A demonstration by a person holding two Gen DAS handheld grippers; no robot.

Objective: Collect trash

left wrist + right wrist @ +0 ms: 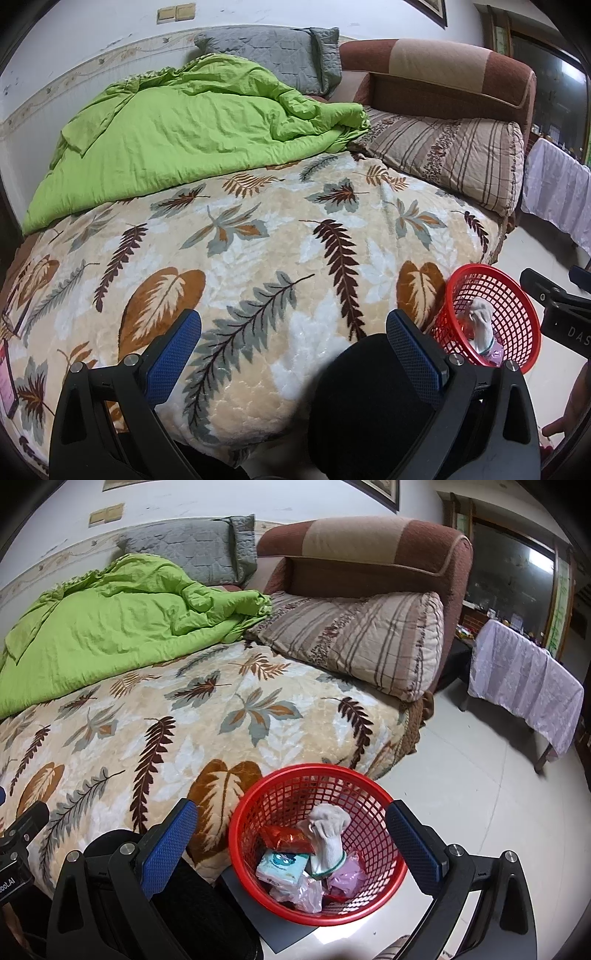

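Inside, the red mesh basket (255,814) holds a white sock (327,836) and wrappers.

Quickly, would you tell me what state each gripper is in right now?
Left gripper: open, holding nothing, over the blanket.
Right gripper: open, holding nothing, above the red basket.

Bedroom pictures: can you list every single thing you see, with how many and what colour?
Blanket: 1, cream with leaves, on bed.
Quilt: 1, green, bed's far side.
Pillows: 2, grey by wall, striped by headboard.
Headboard: 1, brown.
Basket: 1, red, on floor beside bed.
Glove: 1, white, in basket.
Packets: red, blue-white, pink, in basket.
Table cloth: 1, white, far right.
Left gripper: open.
Right gripper: open.
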